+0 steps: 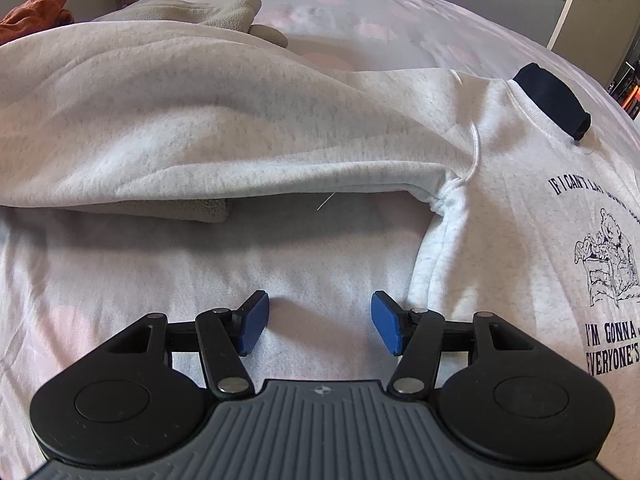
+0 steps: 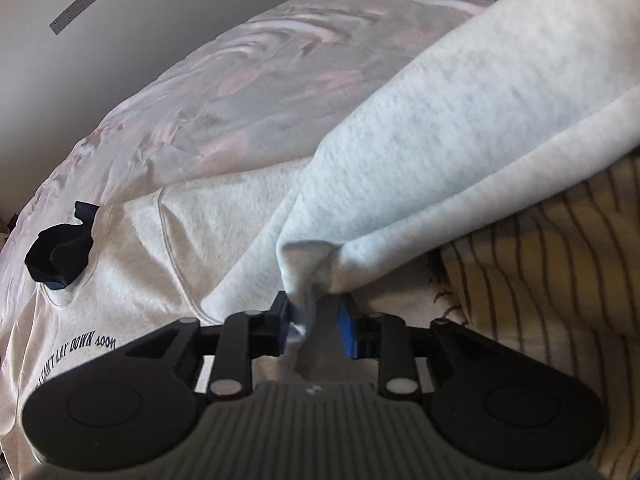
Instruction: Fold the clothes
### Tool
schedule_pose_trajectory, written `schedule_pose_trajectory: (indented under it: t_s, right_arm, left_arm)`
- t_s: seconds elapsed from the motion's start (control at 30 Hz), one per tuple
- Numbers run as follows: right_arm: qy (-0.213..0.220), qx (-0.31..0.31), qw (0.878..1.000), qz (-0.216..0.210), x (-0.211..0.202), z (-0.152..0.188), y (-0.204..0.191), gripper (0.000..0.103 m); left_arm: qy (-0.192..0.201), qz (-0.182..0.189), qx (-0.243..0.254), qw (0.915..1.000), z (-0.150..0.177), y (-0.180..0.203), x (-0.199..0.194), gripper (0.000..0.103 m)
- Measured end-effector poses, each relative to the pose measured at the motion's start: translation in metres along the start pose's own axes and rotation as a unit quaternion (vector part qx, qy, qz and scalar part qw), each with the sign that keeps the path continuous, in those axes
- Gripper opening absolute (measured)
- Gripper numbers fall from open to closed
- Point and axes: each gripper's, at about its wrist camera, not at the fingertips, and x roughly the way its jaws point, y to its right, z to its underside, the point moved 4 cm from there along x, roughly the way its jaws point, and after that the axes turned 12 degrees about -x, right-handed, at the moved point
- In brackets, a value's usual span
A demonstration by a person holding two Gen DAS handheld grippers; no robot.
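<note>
sweatshirt [image 1: 500, 216] lay flat on bed [image 1: 340, 16], 1 sleeve [image 2: 420, 140] draped | left gripper [image 1: 316, 326] spread, empty, over bedcover | right gripper [image 2: 314, 326] parted, sleeve's fabric fold between pads, not pinched

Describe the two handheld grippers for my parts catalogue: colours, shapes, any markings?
Both look alike. The left gripper and right gripper have blue ribbed rectangular pads on black fingers, black linkage bars with silver pivot pins, and two rounded black housings with circular discs. Between these sits a grey ribbed plate bearing a small round emblem. No cables, hands or sleeves show.
</note>
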Motion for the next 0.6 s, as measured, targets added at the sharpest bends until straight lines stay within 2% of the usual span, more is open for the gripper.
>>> schedule_pose_trajectory:
  t_s: [0.1, 0.2, 0.33, 0.47, 0.53, 0.6]
  right_arm:
    - [0.012, -0.009, 1.0, -0.008, -0.032, 0.017, -0.008, 0.034]
    - [0.023, -0.007, 0.999, -0.026, -0.063, 0.042, -0.02, 0.039]
    - [0.011, -0.023, 0.999, -0.027, -0.084, 0.087, -0.052, 0.041]
    - [0.008, -0.061, 0.998, -0.014, -0.091, 0.131, -0.087, 0.042]
    - [0.018, -0.098, 0.995, -0.006, -0.09, 0.15, -0.103, 0.052]
    - [0.007, -0.12, 0.993, -0.009, -0.083, 0.161, -0.115, 0.053]
  left_arm:
    - [0.001, 0.012, -0.025, 0.9996, -0.002, -0.004, -0.005, 0.055]
    - [0.005, 0.018, -0.054, 0.9984, -0.005, -0.013, -0.011, 0.055]
    - [0.017, 0.02, -0.084, 0.9961, -0.007, -0.027, -0.022, 0.055]
    - [0.042, -0.002, -0.099, 0.9942, -0.007, -0.049, -0.035, 0.055]
    - [0.058, -0.017, -0.122, 0.9907, -0.009, -0.066, -0.041, 0.055]
    - [0.076, -0.03, -0.151, 0.9852, -0.012, -0.082, -0.046, 0.055]
